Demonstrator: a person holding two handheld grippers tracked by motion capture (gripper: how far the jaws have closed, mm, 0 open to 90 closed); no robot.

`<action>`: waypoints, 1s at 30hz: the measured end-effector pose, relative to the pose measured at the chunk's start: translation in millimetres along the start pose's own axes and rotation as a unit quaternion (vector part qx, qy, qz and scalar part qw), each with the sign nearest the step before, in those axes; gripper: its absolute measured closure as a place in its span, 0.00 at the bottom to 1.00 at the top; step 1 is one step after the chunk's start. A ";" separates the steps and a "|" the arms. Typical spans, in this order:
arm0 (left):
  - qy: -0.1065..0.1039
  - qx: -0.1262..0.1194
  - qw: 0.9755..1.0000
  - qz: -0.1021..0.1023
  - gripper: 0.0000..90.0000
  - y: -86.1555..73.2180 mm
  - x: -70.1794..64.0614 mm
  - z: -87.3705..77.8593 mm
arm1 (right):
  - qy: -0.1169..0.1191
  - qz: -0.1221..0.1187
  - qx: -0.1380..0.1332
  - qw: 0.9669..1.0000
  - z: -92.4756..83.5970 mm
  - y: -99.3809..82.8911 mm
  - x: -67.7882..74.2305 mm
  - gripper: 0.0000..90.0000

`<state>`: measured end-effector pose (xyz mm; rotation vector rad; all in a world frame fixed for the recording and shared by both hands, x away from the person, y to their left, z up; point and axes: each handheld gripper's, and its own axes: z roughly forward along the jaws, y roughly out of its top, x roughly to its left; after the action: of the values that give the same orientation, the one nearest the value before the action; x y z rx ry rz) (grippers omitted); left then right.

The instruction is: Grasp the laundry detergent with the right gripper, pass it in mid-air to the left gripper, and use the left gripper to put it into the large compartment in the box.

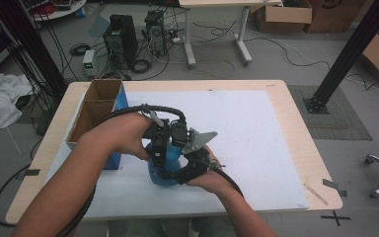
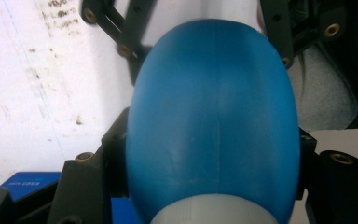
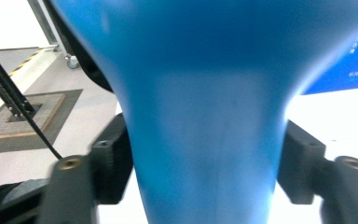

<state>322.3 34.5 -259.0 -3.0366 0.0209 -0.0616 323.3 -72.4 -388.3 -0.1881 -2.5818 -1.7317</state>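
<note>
A blue bulb-shaped bottle (image 1: 164, 174) with a narrow neck stands on the white mat between both hands. In the left gripper view its rounded body (image 2: 214, 116) has a white ribbed part at the bottom edge, and my left gripper (image 2: 212, 158) is shut on it, pads pressed to both sides. From the high view that left gripper (image 1: 159, 150) comes down on the bottle from above. My right gripper (image 1: 190, 165) reaches it from the right. In the right gripper view the bottle's neck (image 3: 205, 140) stands between the right gripper (image 3: 205, 161) pads, which sit close beside it without squeezing.
An open cardboard box (image 1: 98, 106) with a blue side stands at the table's left, just behind the left forearm. The white mat (image 1: 261, 143) covers most of the wooden table (image 1: 296, 123). Computers, cables and boxes lie on the floor beyond.
</note>
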 end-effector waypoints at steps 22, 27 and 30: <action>0.007 -0.025 0.998 -0.049 0.43 -32.1 22.9 -44.7 | -0.008 0.015 0.182 0.983 -62.5 35.1 -6.2 0.16; 0.002 -0.028 0.997 -0.074 0.43 -40.2 30.0 -63.3 | -0.013 0.005 0.277 0.961 -72.2 41.3 -7.9 0.17; 0.002 -0.025 0.996 -0.090 0.43 -45.3 33.6 -74.0 | -0.011 0.004 0.334 0.943 -78.0 43.6 -8.7 0.17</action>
<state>353.4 71.3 -179.4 -3.0805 -0.2537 -0.0826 333.4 -128.8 -319.2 -0.1922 -2.9878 -0.7616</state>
